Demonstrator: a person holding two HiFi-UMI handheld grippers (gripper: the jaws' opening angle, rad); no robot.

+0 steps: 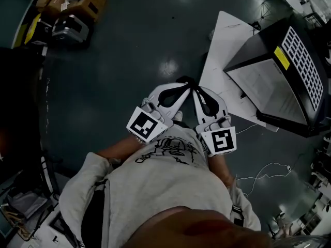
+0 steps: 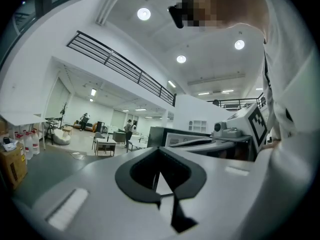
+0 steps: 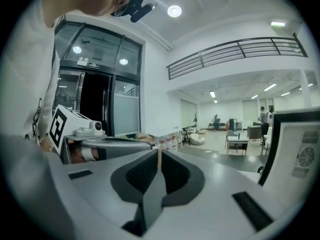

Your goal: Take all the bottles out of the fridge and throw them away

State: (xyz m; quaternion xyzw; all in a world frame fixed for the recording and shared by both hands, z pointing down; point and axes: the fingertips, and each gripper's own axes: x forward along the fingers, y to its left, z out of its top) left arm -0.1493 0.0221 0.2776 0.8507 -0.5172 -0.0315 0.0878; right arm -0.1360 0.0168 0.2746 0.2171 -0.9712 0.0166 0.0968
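No bottle shows between either pair of jaws. In the head view both grippers are held close to the person's chest and point away from the body, with their tips almost meeting. My left gripper (image 1: 181, 81) has its marker cube at the lower left; in its own view the left gripper (image 2: 159, 151) has its jaws together on nothing. My right gripper (image 1: 196, 89) lies beside it; in its own view the right gripper (image 3: 159, 154) is also shut and empty. The fridge (image 1: 282, 79), a black cabinet with a white grille, stands to the right with its door side hidden.
A white board (image 1: 222, 61) lies on the dark floor under the fridge. Boxes and gear (image 1: 70, 9) are piled at the upper left. Cables (image 1: 264, 172) trail across the floor at the lower right. Far-off white jugs (image 2: 30, 143) stand by a wall; tables and people are in the distance.
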